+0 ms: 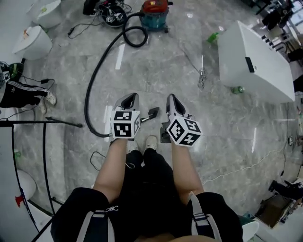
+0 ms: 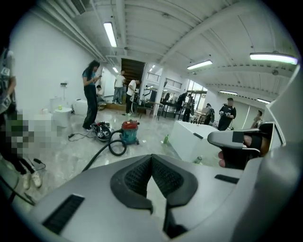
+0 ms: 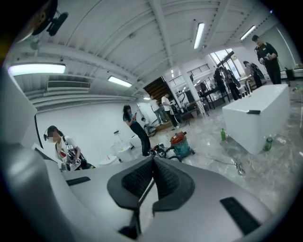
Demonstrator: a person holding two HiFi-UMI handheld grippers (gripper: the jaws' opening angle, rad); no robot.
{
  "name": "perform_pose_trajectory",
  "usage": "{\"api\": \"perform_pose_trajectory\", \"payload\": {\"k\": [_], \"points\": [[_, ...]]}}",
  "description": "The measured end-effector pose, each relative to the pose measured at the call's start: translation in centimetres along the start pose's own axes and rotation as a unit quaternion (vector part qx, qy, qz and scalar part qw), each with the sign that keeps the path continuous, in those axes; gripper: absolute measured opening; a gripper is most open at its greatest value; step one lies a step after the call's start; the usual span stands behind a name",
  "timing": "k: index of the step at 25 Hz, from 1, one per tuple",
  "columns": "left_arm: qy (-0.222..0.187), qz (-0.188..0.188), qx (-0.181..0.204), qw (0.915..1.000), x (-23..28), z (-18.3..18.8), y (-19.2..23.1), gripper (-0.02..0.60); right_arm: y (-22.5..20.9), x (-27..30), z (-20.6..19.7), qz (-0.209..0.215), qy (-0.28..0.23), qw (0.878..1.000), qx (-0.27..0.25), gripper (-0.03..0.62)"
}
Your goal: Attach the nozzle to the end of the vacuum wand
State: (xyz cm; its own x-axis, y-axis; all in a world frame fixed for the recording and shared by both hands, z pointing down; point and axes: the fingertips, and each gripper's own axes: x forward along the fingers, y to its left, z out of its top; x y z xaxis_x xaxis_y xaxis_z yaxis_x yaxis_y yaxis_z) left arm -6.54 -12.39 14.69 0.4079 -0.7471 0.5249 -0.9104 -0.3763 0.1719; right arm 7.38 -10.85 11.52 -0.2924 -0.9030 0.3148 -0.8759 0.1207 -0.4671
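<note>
Floor tiles [image 1: 227,142] carry what seems the nozzle [image 1: 152,113], well below both closed jaws.

No lettering, brand name, number or sign can be read in any view. The only printed marks are black-and-white square marker patterns on the cube [image 1: 125,124] of the left gripper [image 1: 129,98] and the cube [image 1: 183,131] of the right gripper [image 1: 171,98]; they carry no letters or figures. The red-lidded vacuum cleaner [image 1: 155,14], far ahead of both grippers, shows no legible label. A small white emblem [image 1: 112,208] on the wearer's strap, behind the left gripper, is too small to make out.
</note>
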Motion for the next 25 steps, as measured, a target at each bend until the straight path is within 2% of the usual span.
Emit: {"api": "perform_pose_trajectory", "payload": {"k": [8, 13, 17, 25], "points": [[-0.069, 0.003, 0.068, 0.9953, -10.3, 12.9, -3.0, 0.010, 8.8, -4.7, 11.6, 0.031, -0.069, 0.994, -0.073, 0.014], [-0.116, 0.017, 0.085, 0.9894, -15.4, 19.4, -2.8, 0.011, 12.7, -7.0, 17.7, 0.061, -0.113, 0.988, -0.090, 0.014], [-0.133, 0.025, 0.092, 0.9865, -16.6, 21.3, -1.8, 0.011, 14.0, -7.0, 19.4, 0.069, -0.133, 0.984, -0.093, 0.014], [-0.130, 0.011, 0.101, 0.9863, -15.7, 21.2, -2.9, 0.010, 14.0, -7.2, 19.4, 0.078, -0.138, 0.983, -0.091, 0.014]]}}
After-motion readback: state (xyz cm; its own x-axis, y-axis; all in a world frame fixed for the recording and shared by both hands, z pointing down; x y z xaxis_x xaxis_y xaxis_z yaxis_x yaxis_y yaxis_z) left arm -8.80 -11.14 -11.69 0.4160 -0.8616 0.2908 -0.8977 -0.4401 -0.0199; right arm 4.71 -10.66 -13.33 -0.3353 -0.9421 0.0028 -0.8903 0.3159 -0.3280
